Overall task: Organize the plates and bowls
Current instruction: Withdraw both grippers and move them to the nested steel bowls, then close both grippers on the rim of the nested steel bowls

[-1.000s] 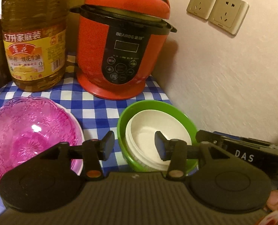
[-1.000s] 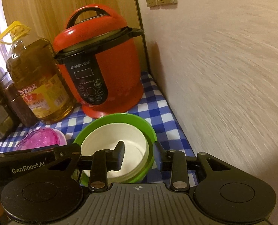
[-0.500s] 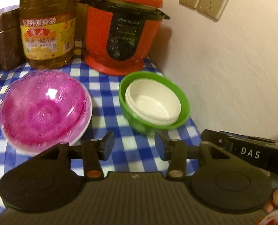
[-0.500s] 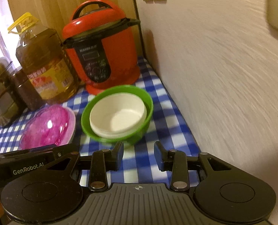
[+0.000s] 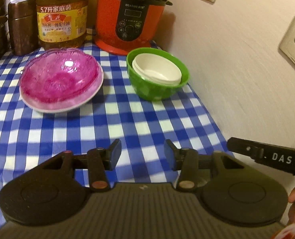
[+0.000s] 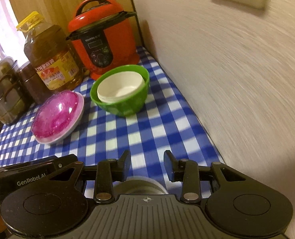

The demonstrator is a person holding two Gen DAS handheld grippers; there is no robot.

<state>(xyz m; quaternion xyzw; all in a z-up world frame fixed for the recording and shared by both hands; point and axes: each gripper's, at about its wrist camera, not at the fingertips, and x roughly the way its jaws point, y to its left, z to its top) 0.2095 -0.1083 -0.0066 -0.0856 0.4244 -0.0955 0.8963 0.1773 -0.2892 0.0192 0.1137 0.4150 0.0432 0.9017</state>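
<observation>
A green bowl (image 5: 157,91) with a white bowl (image 5: 157,69) nested inside stands on the blue checked tablecloth (image 5: 127,123) near the wall. To its left, a pink glass bowl (image 5: 57,77) rests on a pale plate (image 5: 67,106). My left gripper (image 5: 142,150) hovers open and empty well in front of both stacks. In the right wrist view the green bowl (image 6: 127,105), white bowl (image 6: 121,87) and pink bowl (image 6: 54,114) lie ahead. My right gripper (image 6: 147,160) is open, nothing between its fingers.
A red pressure cooker (image 5: 128,20), a big oil bottle (image 5: 61,18), a brown canister (image 5: 22,25) and steel containers (image 6: 2,95) line the back. The wall (image 5: 237,79) with sockets bounds the right side. A round grey rim (image 6: 139,185) shows just below the right gripper.
Both grippers have drawn back from the bowls, which now look smaller and farther off. The bowls and the plate stay where they were.
</observation>
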